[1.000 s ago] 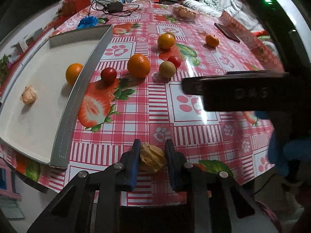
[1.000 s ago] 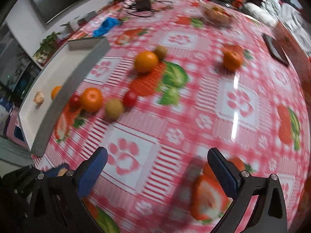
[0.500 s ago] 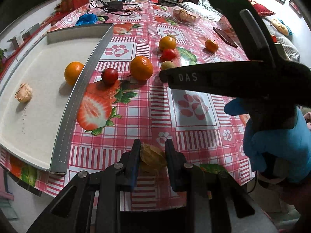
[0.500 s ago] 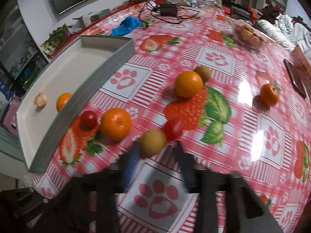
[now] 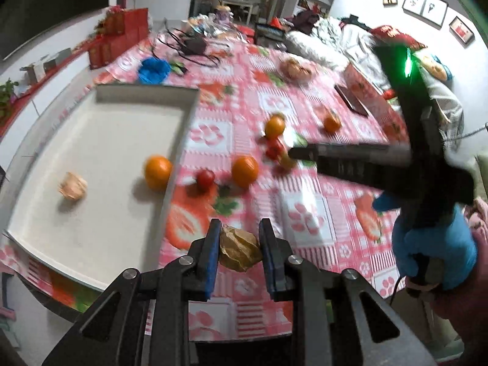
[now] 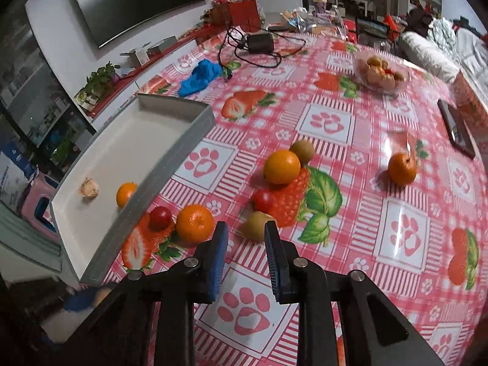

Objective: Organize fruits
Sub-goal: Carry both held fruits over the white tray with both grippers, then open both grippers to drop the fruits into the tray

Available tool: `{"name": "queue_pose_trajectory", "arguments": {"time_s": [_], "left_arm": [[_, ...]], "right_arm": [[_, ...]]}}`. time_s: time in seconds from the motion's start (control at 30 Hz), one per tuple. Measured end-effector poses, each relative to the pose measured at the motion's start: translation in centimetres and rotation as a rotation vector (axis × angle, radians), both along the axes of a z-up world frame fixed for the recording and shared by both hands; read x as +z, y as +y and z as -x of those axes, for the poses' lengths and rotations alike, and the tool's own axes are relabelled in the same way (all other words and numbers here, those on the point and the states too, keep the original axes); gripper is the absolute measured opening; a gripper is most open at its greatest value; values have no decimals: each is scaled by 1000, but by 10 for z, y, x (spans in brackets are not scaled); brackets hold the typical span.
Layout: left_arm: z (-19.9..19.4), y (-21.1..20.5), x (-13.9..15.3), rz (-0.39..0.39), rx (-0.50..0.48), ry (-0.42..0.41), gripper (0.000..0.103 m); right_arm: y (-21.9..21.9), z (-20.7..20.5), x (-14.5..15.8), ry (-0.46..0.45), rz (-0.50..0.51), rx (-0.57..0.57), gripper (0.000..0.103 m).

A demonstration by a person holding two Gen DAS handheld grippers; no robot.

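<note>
My left gripper (image 5: pixel 239 238) is shut on a papery husked fruit (image 5: pixel 239 251), held above the table's near edge, right of the white tray (image 5: pixel 91 213). The tray holds an orange (image 5: pixel 157 167) and another husked fruit (image 5: pixel 72 185); it also shows in the right wrist view (image 6: pixel 100 247). My right gripper (image 6: pixel 245 238) has its jaws narrowly apart and empty, just short of a yellow-green fruit (image 6: pixel 257 224). Around it lie an orange (image 6: pixel 194 222), a dark red fruit (image 6: pixel 160 217), a tomato (image 6: pixel 263 199), another orange (image 6: pixel 281 166) and a kiwi (image 6: pixel 302 151).
A further orange (image 6: pixel 402 169) lies to the right. A clear bowl of snacks (image 6: pixel 379 73), a phone (image 6: pixel 456 129), a blue cloth (image 6: pixel 201 76) and a charger with cables (image 6: pixel 259 44) sit farther back on the red checked tablecloth (image 6: pixel 396 228).
My right gripper closed from wide open to a narrow gap and moved up to the yellow-green fruit. My left gripper lifted and shifted toward the tray, still holding the husked fruit.
</note>
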State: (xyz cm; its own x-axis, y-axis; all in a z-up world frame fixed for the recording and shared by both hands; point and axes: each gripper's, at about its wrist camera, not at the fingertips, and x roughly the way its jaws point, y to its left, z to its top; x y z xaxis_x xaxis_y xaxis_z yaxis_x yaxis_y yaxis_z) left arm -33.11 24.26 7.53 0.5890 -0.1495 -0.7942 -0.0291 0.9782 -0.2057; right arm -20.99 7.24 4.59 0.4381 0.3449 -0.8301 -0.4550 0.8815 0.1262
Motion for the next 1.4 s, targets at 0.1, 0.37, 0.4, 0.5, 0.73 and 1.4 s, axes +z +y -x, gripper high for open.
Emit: {"name": "queue_pose_trajectory", "arguments": {"time_s": [0.1, 0.37, 0.4, 0.5, 0.73, 1.4], "left_arm": [[0, 16, 7, -13, 30, -14, 28], [-3, 43, 4, -17, 85, 4, 28], [-3, 45, 3, -15, 90, 5, 28], [-4, 52, 1, -7, 103, 9, 28], [-13, 75, 5, -4, 128, 4, 28], [-41, 138, -22, -123, 222, 122, 28]], "right_arm": [[5, -7, -13, 35, 56, 0, 30], [10, -25, -44, 74, 56, -24, 57], [13, -25, -45, 62, 68, -19, 56], [19, -20, -44, 42, 121, -2, 29], [9, -16, -24, 49, 36, -27, 28], [168, -20, 0, 64, -7, 264, 28]]}}
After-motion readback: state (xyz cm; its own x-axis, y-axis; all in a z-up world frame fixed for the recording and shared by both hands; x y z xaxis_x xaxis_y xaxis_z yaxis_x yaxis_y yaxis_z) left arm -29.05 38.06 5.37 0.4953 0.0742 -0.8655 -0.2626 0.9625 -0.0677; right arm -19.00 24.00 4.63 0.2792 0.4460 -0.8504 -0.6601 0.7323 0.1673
